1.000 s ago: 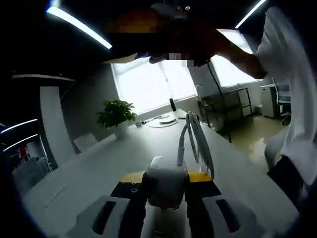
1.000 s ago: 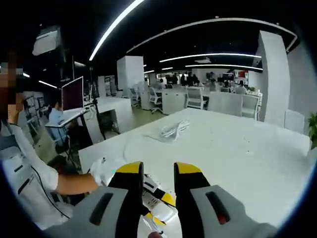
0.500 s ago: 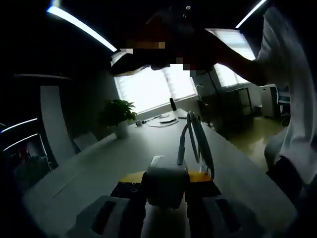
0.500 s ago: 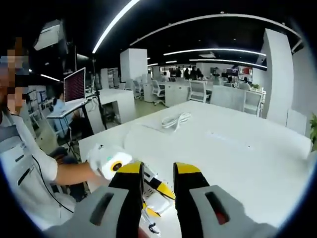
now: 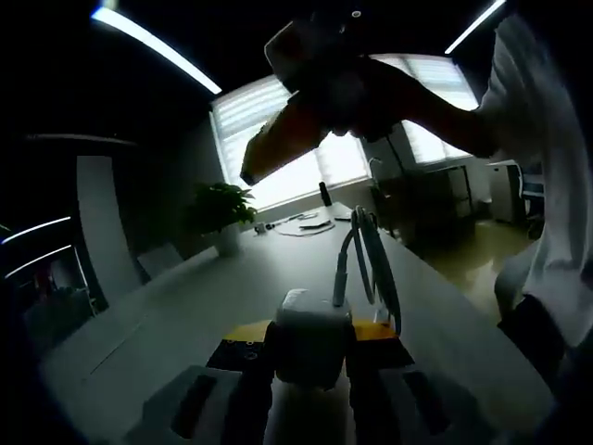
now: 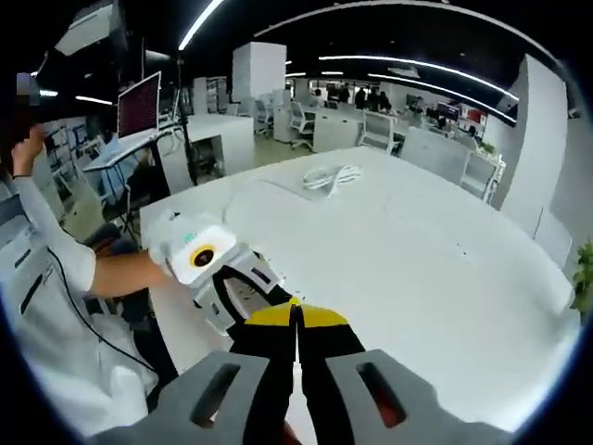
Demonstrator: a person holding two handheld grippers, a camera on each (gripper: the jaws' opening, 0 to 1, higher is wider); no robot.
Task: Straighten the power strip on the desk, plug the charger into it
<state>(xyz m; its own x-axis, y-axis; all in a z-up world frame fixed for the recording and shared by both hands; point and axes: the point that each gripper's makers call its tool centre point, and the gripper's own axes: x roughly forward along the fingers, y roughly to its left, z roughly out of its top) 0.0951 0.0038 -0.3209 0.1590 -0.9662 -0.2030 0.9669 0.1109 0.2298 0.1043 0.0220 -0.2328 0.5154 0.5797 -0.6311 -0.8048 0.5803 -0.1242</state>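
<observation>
My left gripper point(image 5: 306, 348) is shut on a white block, apparently the end of the power strip point(image 5: 306, 334), held just above the white desk point(image 5: 185, 315). A thick white cord point(image 5: 366, 255) loops away from the block along the desk. The right gripper point(image 5: 255, 167) hangs overhead in a hand, its jaws slanting down to the left. In the right gripper view my right gripper point(image 6: 296, 334) is shut with nothing between its jaws. Just beyond it the left gripper point(image 6: 246, 287) is held low over the desk's near corner by a bare forearm point(image 6: 125, 273).
A coil of white cable point(image 6: 334, 176) lies farther along the desk point(image 6: 435, 278). A potted plant point(image 5: 218, 213) and small items point(image 5: 310, 222) stand at the desk's far end by bright windows. The person's white shirt point(image 5: 547, 185) fills the right side. Other desks and chairs point(image 6: 371, 130) stand behind.
The right gripper's jaws have closed from open, and its view has lifted and tipped down toward the desk. Seen from the left gripper, its jaws swung downward. The left gripper kept its hold.
</observation>
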